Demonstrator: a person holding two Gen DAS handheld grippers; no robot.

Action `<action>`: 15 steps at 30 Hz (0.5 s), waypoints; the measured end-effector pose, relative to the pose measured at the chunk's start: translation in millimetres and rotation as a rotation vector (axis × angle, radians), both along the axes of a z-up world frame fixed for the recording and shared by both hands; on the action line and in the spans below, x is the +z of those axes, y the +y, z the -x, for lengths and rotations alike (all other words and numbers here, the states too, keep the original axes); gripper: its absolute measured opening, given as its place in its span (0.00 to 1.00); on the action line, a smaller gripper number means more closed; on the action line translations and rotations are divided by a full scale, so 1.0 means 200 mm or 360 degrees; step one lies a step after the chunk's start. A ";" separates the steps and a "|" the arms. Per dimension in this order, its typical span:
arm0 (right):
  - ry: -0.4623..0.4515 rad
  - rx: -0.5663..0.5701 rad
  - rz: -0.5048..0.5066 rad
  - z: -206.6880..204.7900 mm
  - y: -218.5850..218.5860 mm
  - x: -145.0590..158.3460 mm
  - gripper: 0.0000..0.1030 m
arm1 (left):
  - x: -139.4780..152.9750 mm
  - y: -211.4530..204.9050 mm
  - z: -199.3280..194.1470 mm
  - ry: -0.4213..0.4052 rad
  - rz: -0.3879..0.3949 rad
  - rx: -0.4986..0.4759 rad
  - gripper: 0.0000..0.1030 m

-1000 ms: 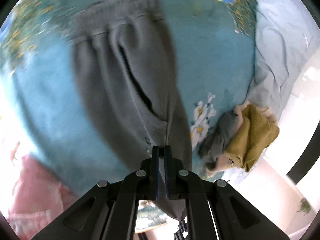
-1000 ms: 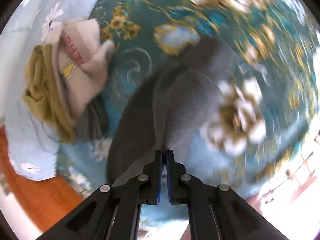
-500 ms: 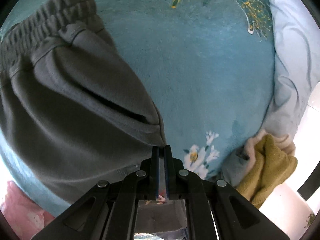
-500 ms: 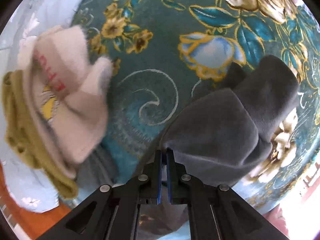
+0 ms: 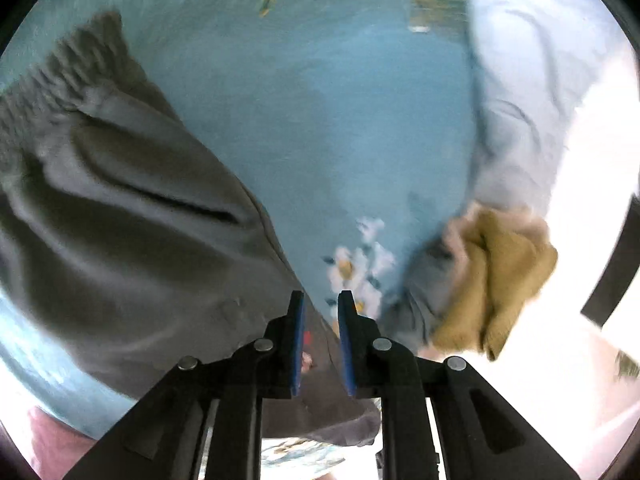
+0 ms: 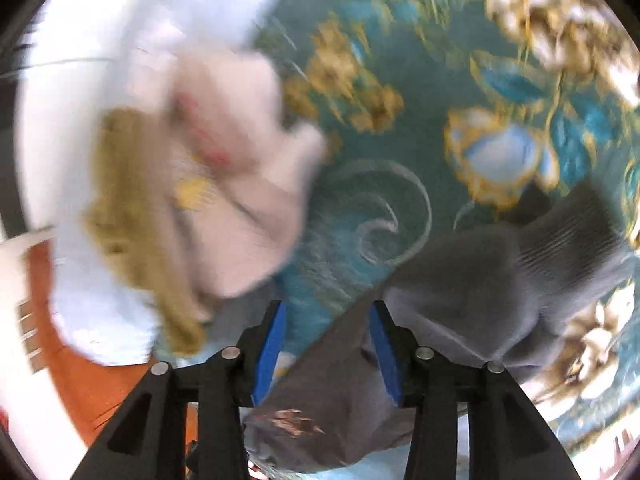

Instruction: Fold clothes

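From the left wrist cam we've got the left gripper (image 5: 320, 312) with its fingers (image 5: 297, 332) slightly apart, grey fabric running between them. The grey pants (image 5: 132, 236) lie spread over the teal blanket (image 5: 320, 120), waistband top left, pocket slit showing. Off to the right there's a mustard garment (image 5: 500, 280) bunched with other clothes, touching a pale blue sheet (image 5: 520, 100). Everything's a bit blurry.

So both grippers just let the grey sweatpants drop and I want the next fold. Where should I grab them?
Take the grey sweatpants at the ribbed waistband, coming from the bare teal blanket side. That edge is thick, lies flat and exposed, and both the left gripper and right gripper are open.
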State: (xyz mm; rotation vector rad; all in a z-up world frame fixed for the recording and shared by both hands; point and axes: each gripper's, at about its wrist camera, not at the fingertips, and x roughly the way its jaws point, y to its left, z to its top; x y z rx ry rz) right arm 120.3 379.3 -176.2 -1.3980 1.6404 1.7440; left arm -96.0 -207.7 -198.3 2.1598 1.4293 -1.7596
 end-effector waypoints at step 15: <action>-0.0033 -0.0328 0.0052 -0.64 0.09 -0.28 0.68 | 0.43 0.26 -0.36 0.0150 0.0455 -0.0604 0.25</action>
